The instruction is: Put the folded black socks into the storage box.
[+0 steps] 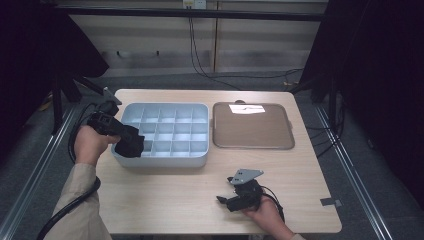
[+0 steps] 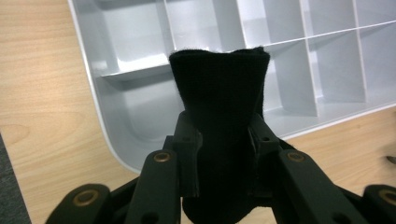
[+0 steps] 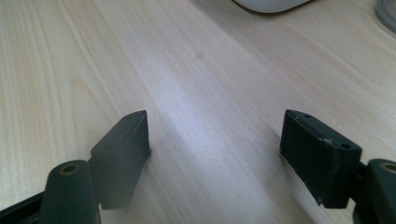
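- At the near-left corner of the grey compartment tray point(image 1: 200, 150), the left gripper point(image 1: 131, 141) pinches a black sock point(image 1: 131, 145), its jaws pressed onto the fabric from both sides.
- In the left gripper view the sock point(image 2: 219, 93) stands up from between the jaws, its open cuff above the tray point(image 2: 112, 116) and its corner compartment.
- At the near edge of the wooden table point(image 1: 165, 200), right of centre, the right gripper point(image 1: 225, 200) is held low with its jaws spread wide and nothing between them.
- The tray's compartments that can be seen hold nothing.
- The brown flat tray point(image 1: 252, 132) lies just right of the grey one, with a white slip point(image 1: 246, 108) at its far edge.
- The right gripper view gives bare table point(image 3: 201, 84) between the jaws; the high view places both trays.
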{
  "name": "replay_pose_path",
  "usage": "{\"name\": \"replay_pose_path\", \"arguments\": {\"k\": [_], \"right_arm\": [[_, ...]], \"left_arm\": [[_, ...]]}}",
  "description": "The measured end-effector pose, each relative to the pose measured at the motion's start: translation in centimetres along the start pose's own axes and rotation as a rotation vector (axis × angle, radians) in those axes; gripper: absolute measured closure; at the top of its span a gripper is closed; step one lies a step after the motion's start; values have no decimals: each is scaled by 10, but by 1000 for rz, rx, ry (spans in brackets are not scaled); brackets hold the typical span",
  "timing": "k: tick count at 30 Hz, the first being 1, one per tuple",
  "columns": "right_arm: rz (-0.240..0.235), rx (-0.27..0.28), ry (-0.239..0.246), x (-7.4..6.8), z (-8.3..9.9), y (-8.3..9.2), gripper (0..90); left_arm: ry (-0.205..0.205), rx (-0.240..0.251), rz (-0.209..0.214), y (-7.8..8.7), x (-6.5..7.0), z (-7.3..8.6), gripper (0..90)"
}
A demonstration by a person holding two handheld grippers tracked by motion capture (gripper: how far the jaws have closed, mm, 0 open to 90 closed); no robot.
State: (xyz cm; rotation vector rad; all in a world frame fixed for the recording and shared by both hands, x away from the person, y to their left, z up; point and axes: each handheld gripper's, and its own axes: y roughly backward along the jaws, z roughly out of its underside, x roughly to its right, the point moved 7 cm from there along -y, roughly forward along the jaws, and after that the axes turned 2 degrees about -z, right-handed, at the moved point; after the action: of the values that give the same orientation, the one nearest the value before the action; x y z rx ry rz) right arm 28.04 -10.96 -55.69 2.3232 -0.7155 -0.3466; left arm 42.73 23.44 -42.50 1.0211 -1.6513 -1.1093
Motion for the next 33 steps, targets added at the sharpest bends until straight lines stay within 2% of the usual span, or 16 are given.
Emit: {"name": "replay_pose_path", "arguments": {"k": [2,22,27,33], "right_arm": [[0,0,0,0,0,0,238],[0,0,0,0,0,0,238],[3,3,0,0,0,0,238],[2,3,0,0,0,0,238]], "left_arm": [[7,-13,-5,-2,-2,1,705],[8,-14,-74,-8,-22,0,703],[8,-15,-111,-8,-27,-2,703],[16,-22,-105,-15,-32,0,703]]}}
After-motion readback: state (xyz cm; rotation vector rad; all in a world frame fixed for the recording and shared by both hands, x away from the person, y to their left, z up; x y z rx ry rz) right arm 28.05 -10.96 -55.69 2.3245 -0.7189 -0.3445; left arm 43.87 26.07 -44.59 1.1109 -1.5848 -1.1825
